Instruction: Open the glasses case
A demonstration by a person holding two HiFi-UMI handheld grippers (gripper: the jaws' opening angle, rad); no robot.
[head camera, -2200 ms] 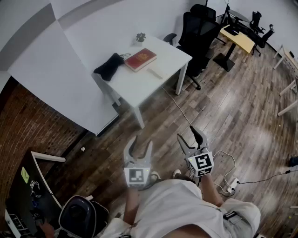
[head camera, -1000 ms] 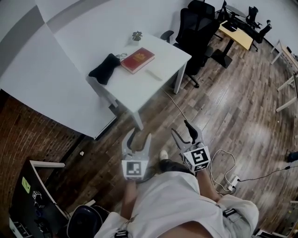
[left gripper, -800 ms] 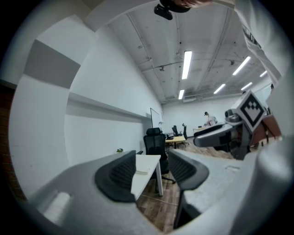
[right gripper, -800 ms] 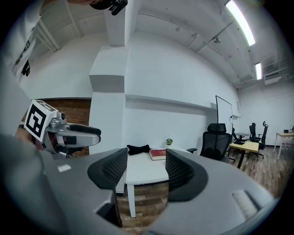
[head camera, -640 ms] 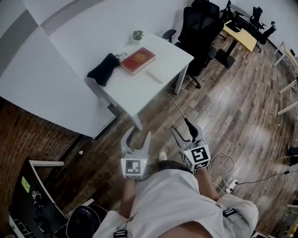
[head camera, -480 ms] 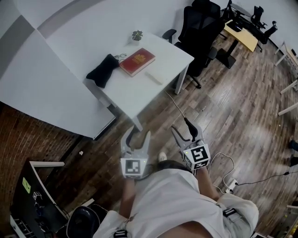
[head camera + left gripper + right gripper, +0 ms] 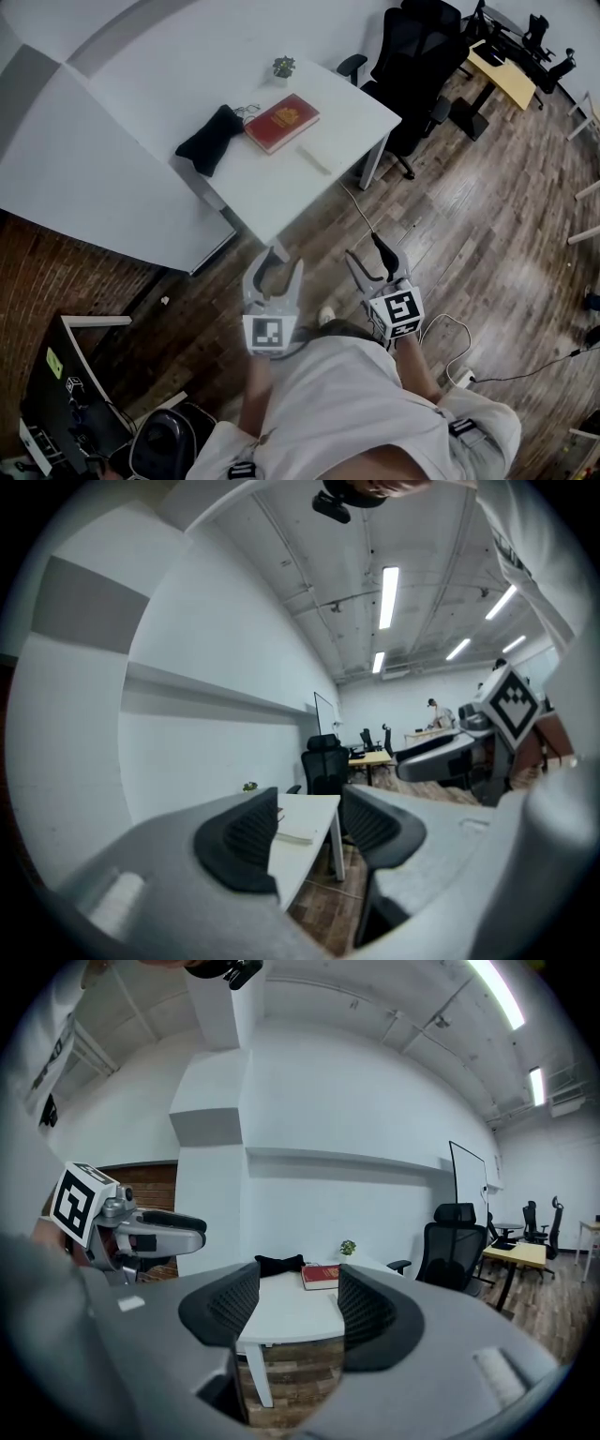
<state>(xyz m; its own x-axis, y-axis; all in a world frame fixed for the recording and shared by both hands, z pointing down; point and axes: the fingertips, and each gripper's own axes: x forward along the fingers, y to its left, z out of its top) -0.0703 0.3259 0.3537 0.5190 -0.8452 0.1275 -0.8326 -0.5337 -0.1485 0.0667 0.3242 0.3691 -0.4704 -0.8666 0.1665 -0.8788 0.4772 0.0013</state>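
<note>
1. Wood-plank office floor, with a white worktop (image 7: 281, 192) ahead near the wall.
2. Carries a pale oblong thing, likely the glasses case (image 7: 314, 157), just beside a red book (image 7: 281, 122), long axis running along the book's near edge.
3. Sits well apart from both tools, ahead and between them, neither clearly nearer.
4. Left tool (image 7: 279, 265) and right tool (image 7: 368, 258): jaws wide, nothing held, aimed toward the worktop.

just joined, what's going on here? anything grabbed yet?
Nothing grabbed. A person holds the left gripper and right gripper over the wood floor, short of the white table, both with jaws apart and empty. On the table lie a black pouch, possibly the glasses case, a red book, a pale flat item and a small plant, all untouched.
</note>
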